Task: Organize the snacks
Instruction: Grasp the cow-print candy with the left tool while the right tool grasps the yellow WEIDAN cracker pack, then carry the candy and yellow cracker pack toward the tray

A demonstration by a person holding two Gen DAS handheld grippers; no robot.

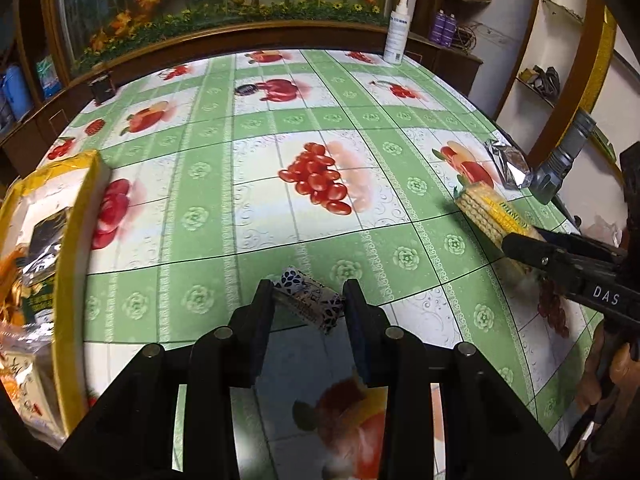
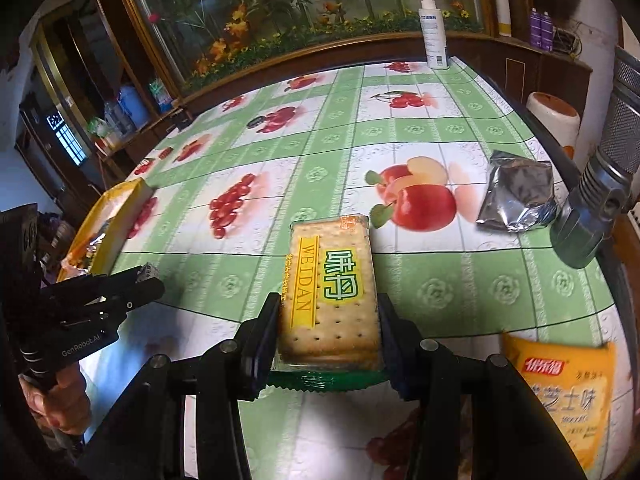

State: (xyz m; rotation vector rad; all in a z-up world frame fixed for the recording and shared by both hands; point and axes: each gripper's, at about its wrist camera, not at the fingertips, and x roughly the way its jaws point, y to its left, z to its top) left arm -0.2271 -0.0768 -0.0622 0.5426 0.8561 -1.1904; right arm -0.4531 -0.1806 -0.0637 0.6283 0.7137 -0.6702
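My left gripper (image 1: pixel 308 300) is shut on a small snack bar in a black-and-white patterned wrapper (image 1: pixel 308 298), lifted a little above the table. My right gripper (image 2: pixel 330 320) is shut on a pack of yellow-labelled crackers (image 2: pixel 330 284), which also shows at the right of the left wrist view as the cracker pack (image 1: pixel 486 208). A yellow-rimmed box (image 1: pixel 78 216) holding several snack packets sits at the table's left edge. In the right wrist view the left gripper (image 2: pixel 150 280) is seen at the left, near the box (image 2: pixel 108 216).
A silver foil packet (image 2: pixel 518 196) and a grey flashlight (image 2: pixel 592 208) lie at the table's right side. An orange cheese-snack bag (image 2: pixel 568 396) lies near the front right. A white spray bottle (image 2: pixel 434 32) stands at the far edge. The green fruit-print tablecloth (image 1: pixel 248 216) covers the table.
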